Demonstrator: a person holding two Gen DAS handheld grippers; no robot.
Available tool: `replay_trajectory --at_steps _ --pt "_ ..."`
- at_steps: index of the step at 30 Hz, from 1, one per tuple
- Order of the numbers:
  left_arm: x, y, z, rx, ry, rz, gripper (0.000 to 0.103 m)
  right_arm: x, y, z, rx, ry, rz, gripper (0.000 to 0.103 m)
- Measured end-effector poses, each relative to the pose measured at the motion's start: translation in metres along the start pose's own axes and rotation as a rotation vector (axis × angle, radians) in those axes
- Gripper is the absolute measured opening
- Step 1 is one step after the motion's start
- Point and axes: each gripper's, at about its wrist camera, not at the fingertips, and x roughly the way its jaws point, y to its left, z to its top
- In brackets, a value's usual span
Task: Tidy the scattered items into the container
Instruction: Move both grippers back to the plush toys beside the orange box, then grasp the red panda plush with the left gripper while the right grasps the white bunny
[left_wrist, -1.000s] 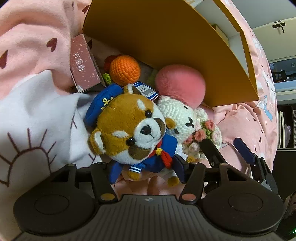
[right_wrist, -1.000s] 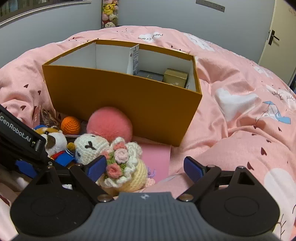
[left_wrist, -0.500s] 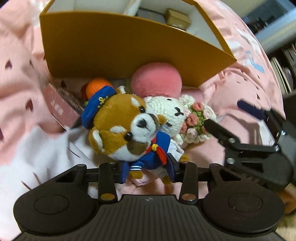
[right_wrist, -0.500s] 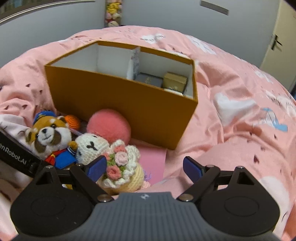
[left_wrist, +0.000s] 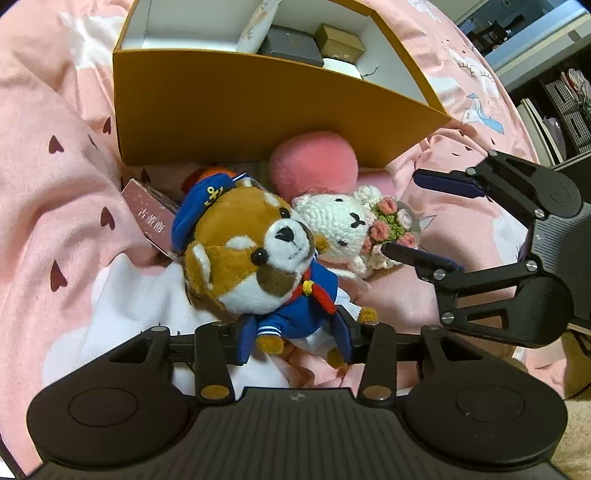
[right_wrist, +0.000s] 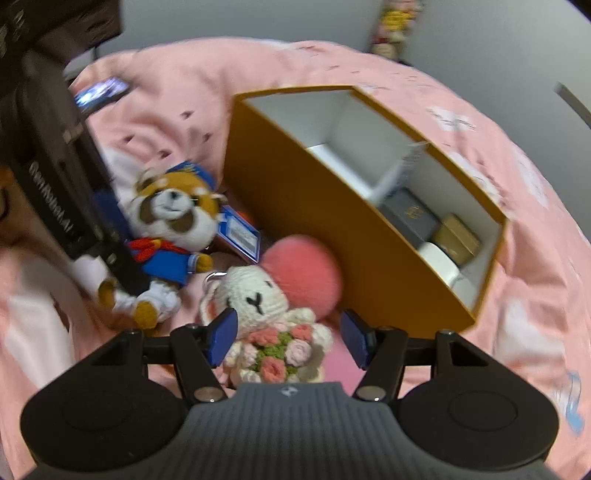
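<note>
My left gripper (left_wrist: 293, 339) is shut on the body of a brown plush dog in a blue sailor suit and cap (left_wrist: 255, 254), held a little above the bedding; it also shows in the right wrist view (right_wrist: 170, 218). My right gripper (right_wrist: 288, 336) is open, its blue pads on either side of a white crochet bunny with a flower bouquet (right_wrist: 273, 328), also in the left wrist view (left_wrist: 351, 229). The orange box (left_wrist: 258, 107) stands behind, with small boxes inside (left_wrist: 291, 42).
A pink fluffy ball (left_wrist: 314, 162) lies against the orange box wall. An orange crochet ball (left_wrist: 214, 173) and a maroon carton (left_wrist: 151, 214) lie left of it. A blue-edged tag (right_wrist: 240, 232) is by the dog. Pink duvet (left_wrist: 55, 147) all around.
My left gripper has lifted and pulled back with the dog, showing the box's inside. My right gripper has swung left and closed in over the crochet bunny.
</note>
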Motion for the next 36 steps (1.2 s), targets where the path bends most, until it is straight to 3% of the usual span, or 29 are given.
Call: replay_trajectory --at_steps 6,13,22,28,32,36 --pt "-0.008 -0.002 -0.004 -0.04 -0.005 0.028 0.058 0.018 -0.007 0.008 -0.116 0.115 0.074 0.064" --pt "-0.01 0.005 0.001 -0.247 -0.058 0.014 0.064 0.04 -0.033 0.008 -0.039 0.213 0.21 0.072" --pt "0.033 0.002 0.007 -0.332 -0.031 0.054 0.064 0.068 -0.023 -0.003 0.049 0.23 0.215 0.078" --pt "0.033 -0.001 0.004 -0.297 -0.048 0.028 0.049 0.062 -0.022 -0.013 0.117 0.217 0.208 0.067" --pt "0.028 -0.007 0.002 -0.231 -0.062 0.018 0.045 0.049 -0.024 -0.019 0.178 0.191 0.201 0.059" --pt "0.017 -0.013 -0.001 -0.151 -0.064 0.011 0.044 0.034 -0.024 -0.024 0.216 0.166 0.192 0.057"
